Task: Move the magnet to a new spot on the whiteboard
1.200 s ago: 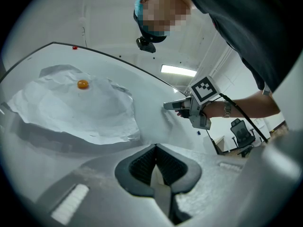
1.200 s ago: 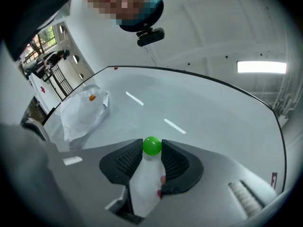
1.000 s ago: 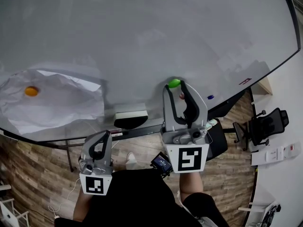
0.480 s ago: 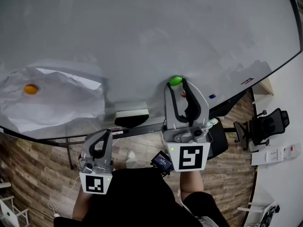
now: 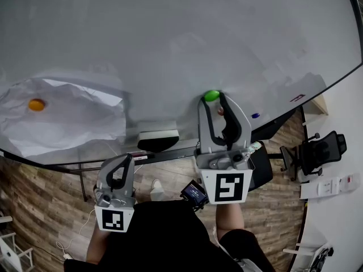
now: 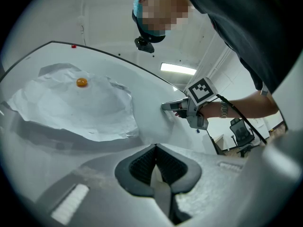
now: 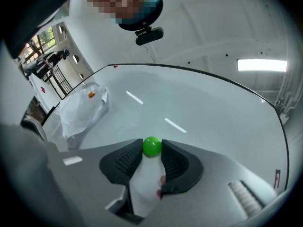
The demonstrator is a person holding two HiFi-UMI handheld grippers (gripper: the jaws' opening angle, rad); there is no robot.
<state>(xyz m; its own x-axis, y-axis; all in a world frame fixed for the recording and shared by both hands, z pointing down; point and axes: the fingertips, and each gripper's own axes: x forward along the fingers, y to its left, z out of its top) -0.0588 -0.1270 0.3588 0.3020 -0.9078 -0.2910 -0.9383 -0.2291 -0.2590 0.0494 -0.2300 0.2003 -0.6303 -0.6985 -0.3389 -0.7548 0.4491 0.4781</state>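
magnet [image 7: 151, 146] unchanged in grip of right tool [image 7: 152, 148]

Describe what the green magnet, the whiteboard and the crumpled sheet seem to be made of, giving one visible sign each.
The green magnet is probably glossy plastic: a bright highlight sits on its rounded top. The whiteboard looks like a smooth, glossy coated panel, its core not visible: it mirrors ceiling lights as streaks. The crumpled sheet is likely thin matte paper: sharp creases, lifted edges.
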